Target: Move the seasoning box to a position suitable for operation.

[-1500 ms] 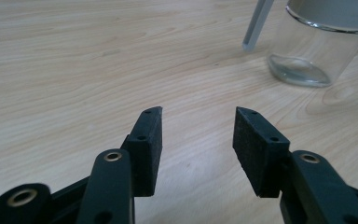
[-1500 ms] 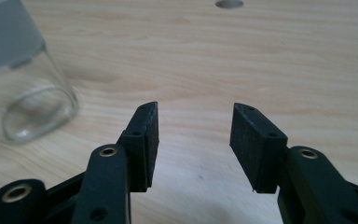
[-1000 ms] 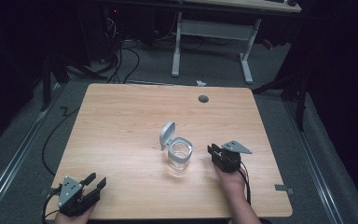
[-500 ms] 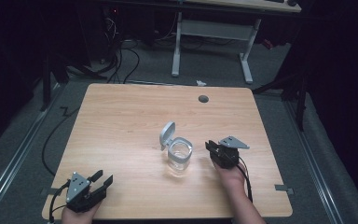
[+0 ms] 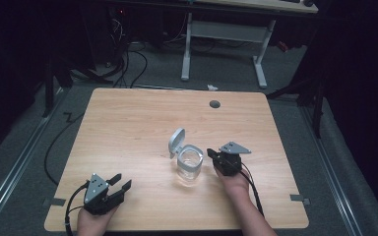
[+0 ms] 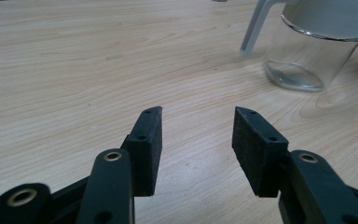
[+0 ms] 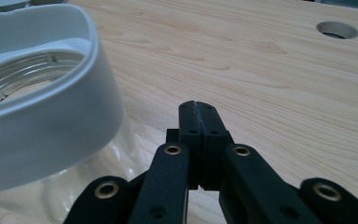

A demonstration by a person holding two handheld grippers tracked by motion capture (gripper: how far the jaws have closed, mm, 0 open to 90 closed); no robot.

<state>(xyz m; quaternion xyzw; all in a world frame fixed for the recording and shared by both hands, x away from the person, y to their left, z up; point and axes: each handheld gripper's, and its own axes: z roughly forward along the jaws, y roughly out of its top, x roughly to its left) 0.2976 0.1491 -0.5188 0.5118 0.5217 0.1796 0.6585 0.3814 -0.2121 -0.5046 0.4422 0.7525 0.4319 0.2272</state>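
A clear glass jar stands upright near the middle of the wooden table, a little toward the person's side. It wears a pale grey collar around its mouth, and a hinged lid of the same colour stands flipped open at the far-left side of the rim. I can read no label, brand or writing on the jar, the collar or the lid, and the glass looks plain from every angle. The inside looks empty as far as I can tell.

The right gripper rests just beside the jar on its right, held low over the table by the person's hand. In the right gripper view its two black jaws are pressed flat together with nothing between them, and the collar of the jar bulks large just to their left; I cannot tell whether the gripper touches the glass.

The left gripper sits well apart, near the table's front-left corner, its jaws spread with bare wood between them. In the left gripper view the jar stands ahead and to the right.

A round cable hole marks the table's far side.
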